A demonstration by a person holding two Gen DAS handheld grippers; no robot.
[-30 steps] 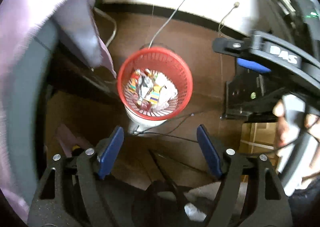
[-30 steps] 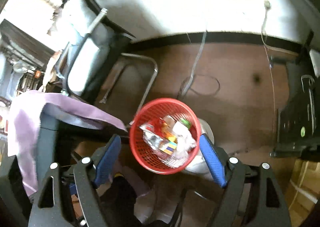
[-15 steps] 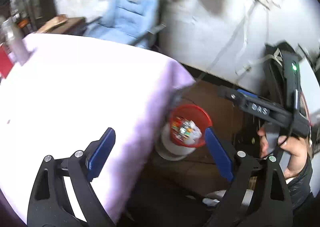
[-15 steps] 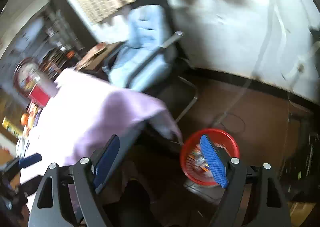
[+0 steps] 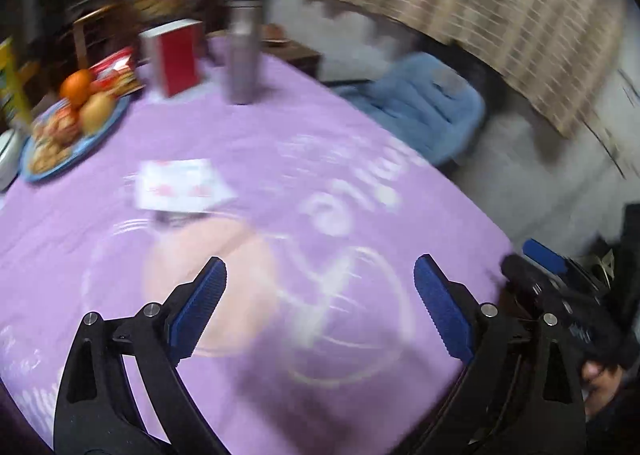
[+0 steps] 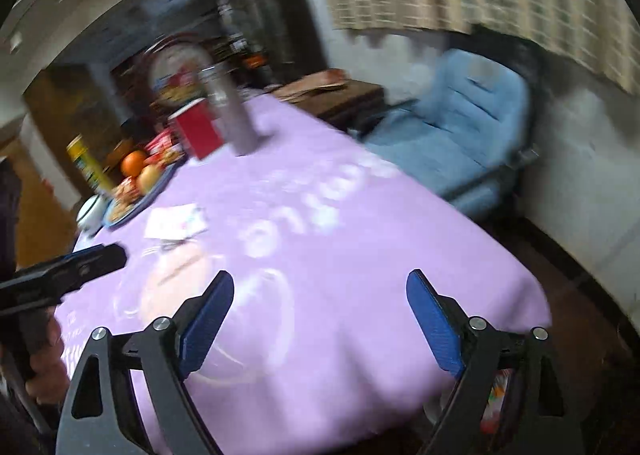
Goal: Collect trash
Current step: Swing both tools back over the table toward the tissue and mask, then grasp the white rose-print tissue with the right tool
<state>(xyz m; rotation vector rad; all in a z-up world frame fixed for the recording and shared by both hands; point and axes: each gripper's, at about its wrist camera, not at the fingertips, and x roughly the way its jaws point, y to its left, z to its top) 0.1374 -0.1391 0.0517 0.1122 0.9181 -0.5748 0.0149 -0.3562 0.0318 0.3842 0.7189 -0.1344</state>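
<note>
trash: a white wrapper lies flat on your purple-clothed worktop, near the fruit plate. left claw and right claw both spreading wide, nothing between the pads. only the right view shows a yellow can & red bin edge under the cloth. cloth lettering too blurred to read.

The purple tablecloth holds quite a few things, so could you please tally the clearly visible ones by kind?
Metal bottle: 1
Red box: 1
Blue plate of food: 1
Flat white wrapper: 1
Yellow can: 1
Total: 5
</note>
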